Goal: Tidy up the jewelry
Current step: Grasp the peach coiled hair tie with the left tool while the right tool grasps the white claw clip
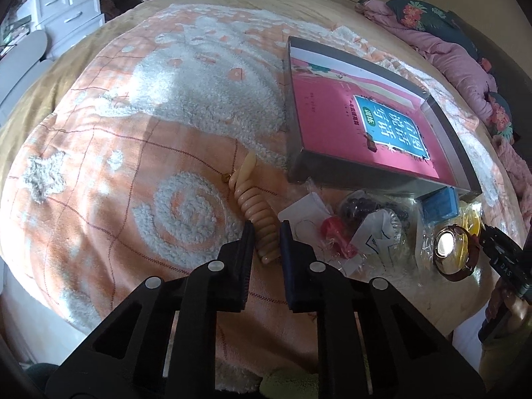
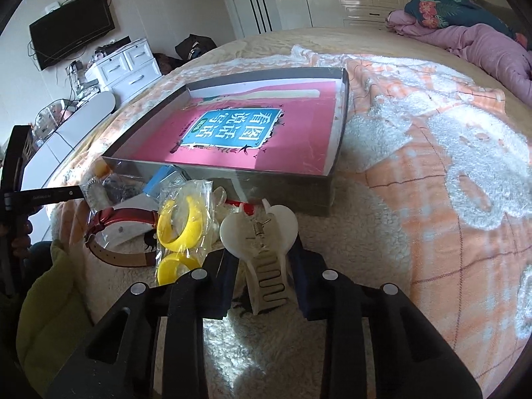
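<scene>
My left gripper (image 1: pixel 266 232) is shut on a cream beaded bracelet (image 1: pixel 256 209) that trails away over the blanket. My right gripper (image 2: pixel 261 256) is shut on a white hair claw clip (image 2: pixel 262 232). A grey shallow box (image 1: pixel 335 163) with a pink book (image 1: pixel 365 119) in it lies on the bed; it also shows in the right wrist view (image 2: pixel 289 186). In front of it lies a pile of jewelry: a red-strapped watch (image 2: pixel 123 229), yellow bangles in a clear bag (image 2: pixel 181 229), a blue box (image 1: pixel 439 202), dark beads (image 1: pixel 355 206) and a red item in plastic (image 1: pixel 335 232).
An orange and white fleece blanket (image 1: pixel 149 166) covers the bed. Pink bedding and a floral pillow (image 2: pixel 465 33) lie at the far side. White drawers (image 2: pixel 126 63) and a wall television (image 2: pixel 73 30) stand beyond the bed. The right gripper shows at the left view's right edge (image 1: pixel 482 239).
</scene>
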`<state>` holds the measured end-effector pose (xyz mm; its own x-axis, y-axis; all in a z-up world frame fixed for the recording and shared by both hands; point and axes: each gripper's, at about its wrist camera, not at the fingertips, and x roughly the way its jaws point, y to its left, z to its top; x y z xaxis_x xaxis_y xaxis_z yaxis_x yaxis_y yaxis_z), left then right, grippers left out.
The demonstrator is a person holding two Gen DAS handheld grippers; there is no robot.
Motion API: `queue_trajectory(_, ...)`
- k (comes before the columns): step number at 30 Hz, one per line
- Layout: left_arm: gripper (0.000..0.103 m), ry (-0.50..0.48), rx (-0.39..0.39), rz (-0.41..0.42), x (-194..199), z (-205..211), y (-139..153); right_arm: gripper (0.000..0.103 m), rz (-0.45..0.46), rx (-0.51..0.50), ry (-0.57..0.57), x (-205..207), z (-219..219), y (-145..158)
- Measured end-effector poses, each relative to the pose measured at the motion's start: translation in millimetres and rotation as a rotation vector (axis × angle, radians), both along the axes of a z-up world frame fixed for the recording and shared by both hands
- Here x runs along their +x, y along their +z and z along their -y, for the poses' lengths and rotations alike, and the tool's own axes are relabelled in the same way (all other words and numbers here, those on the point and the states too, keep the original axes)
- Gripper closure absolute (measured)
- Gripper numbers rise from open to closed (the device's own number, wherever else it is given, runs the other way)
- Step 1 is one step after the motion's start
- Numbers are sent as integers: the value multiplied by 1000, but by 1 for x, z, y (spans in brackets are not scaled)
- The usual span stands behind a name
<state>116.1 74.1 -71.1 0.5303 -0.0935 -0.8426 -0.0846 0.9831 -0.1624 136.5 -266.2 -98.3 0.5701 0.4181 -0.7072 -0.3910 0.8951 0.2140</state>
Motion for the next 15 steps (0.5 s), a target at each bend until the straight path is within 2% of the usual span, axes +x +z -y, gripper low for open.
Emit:
queue_trajectory(6, 96, -10, 18, 55, -8, -1, 15, 76, 15, 27, -78, -9, 26, 9)
queue_trajectory(8, 103, -7, 12, 75, -10, -4, 23, 76, 24, 35, -108, -13, 37, 15)
queue_trajectory(15, 103, 0, 6, 112, -9, -11, 43, 77, 77, 49, -159, -18, 57, 37)
